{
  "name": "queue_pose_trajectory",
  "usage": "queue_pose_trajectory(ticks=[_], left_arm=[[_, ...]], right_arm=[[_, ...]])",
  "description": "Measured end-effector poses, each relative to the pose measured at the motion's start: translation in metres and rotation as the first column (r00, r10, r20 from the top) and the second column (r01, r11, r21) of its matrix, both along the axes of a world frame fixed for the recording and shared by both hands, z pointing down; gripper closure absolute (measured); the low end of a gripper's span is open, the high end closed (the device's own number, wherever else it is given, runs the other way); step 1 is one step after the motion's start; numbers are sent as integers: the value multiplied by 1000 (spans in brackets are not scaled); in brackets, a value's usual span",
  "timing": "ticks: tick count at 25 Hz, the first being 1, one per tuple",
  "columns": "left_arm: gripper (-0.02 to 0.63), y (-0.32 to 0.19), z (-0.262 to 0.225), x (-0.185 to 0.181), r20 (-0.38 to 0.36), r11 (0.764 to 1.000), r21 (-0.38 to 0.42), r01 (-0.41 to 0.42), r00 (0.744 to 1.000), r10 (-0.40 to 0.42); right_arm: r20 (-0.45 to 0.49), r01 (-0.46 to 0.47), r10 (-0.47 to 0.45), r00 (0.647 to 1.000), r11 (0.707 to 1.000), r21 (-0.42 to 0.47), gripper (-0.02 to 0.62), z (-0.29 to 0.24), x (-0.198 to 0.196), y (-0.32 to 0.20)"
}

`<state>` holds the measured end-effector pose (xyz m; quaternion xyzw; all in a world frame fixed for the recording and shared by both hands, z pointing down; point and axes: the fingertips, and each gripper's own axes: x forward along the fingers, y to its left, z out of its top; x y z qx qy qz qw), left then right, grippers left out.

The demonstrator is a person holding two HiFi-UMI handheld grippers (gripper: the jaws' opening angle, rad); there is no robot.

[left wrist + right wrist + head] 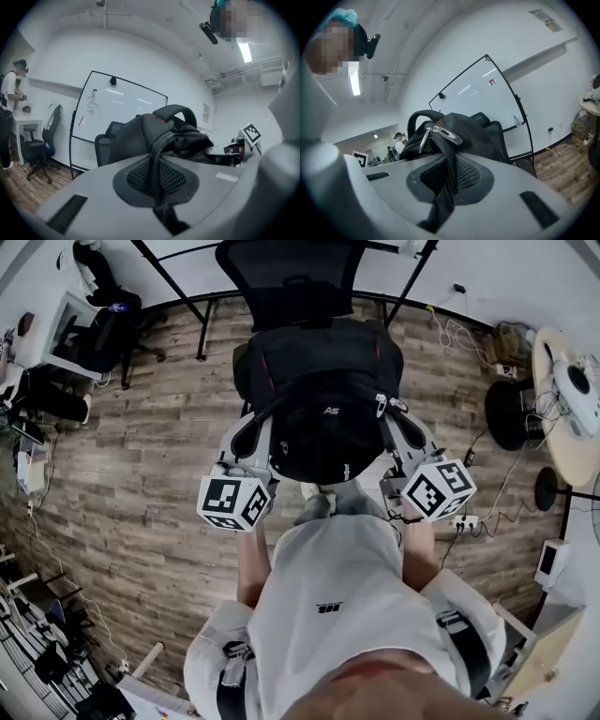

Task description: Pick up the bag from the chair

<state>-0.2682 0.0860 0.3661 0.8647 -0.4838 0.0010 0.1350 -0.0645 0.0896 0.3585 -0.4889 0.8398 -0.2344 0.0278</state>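
A black backpack point(319, 395) hangs between my two grippers, lifted in front of the black office chair point(286, 277). My left gripper point(255, 432) is shut on a strap at the backpack's left side; in the left gripper view the strap point(157, 159) runs down between the jaws. On the right side, my right gripper point(394, 423) is shut on another strap, seen pinched in the right gripper view as the strap point(447, 178) with metal zipper pulls point(440, 133) above it. The backpack point(154, 133) fills the middle of both gripper views, its top handle point(417, 119) arching upward.
A whiteboard on a stand point(119, 108) is behind the chair. At the left, a desk and another chair point(94, 334) stand with a person point(9, 112) beside them. A round table point(572, 399), stools and floor cables point(469, 521) lie at the right on the wooden floor.
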Motion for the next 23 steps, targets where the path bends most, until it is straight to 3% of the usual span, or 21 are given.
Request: queue_pose_trajectory(ticks=[10, 23], left_arm=[[586, 43, 5, -23, -2, 1000, -27, -3, 1000, 3], [586, 47, 5, -28, 4, 1000, -30, 7, 1000, -7]], right_arm=[[-13, 14, -15, 1000, 999, -36, 584, 6, -23, 42], [6, 38, -38, 999, 999, -37, 584, 10, -29, 46]])
